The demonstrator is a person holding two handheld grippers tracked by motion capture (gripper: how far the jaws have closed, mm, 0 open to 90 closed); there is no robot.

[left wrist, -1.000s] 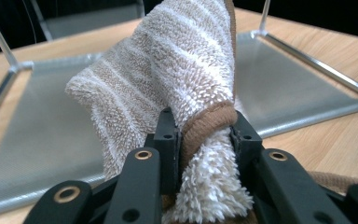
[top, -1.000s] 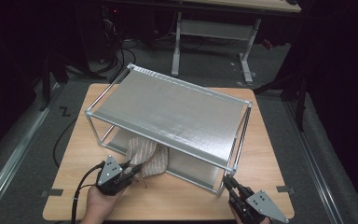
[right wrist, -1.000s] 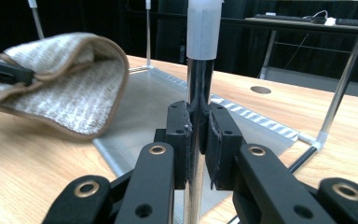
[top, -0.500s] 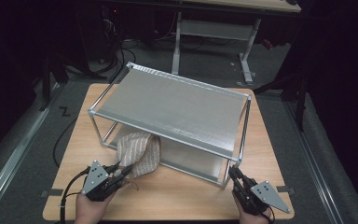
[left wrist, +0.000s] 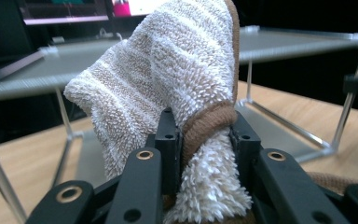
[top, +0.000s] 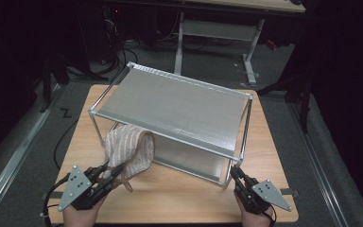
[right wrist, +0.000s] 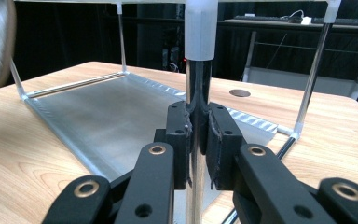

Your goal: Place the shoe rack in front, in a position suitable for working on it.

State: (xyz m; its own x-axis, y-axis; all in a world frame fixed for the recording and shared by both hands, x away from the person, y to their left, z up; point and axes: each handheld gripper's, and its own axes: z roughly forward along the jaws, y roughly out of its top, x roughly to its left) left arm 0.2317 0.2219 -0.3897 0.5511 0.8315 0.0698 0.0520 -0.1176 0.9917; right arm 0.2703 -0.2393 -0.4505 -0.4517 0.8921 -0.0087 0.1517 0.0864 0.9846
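- Left tongs, at 7 o'clock on the table, are clamped on the brown-trimmed edge of a striped terry towel. The left gripper view shows the hem bunched between the pads, and the cloth standing up above them.
- The towel hangs at the front left of the two-tier metal rack, half under the top shelf, with its lower part trailing toward the table.
- Right tongs, at 5 o'clock, are closed tight on the rack's front right post.
- Judgement: the towel is being drawn out of the rack. Keep the right grip firm so the frame does not slide.
- Pull toward 7 o'clock and upward, slowly, so the cloth clears the top shelf's front rail.
- Risk: the hem is held only at one fold. It may slip if jerked.
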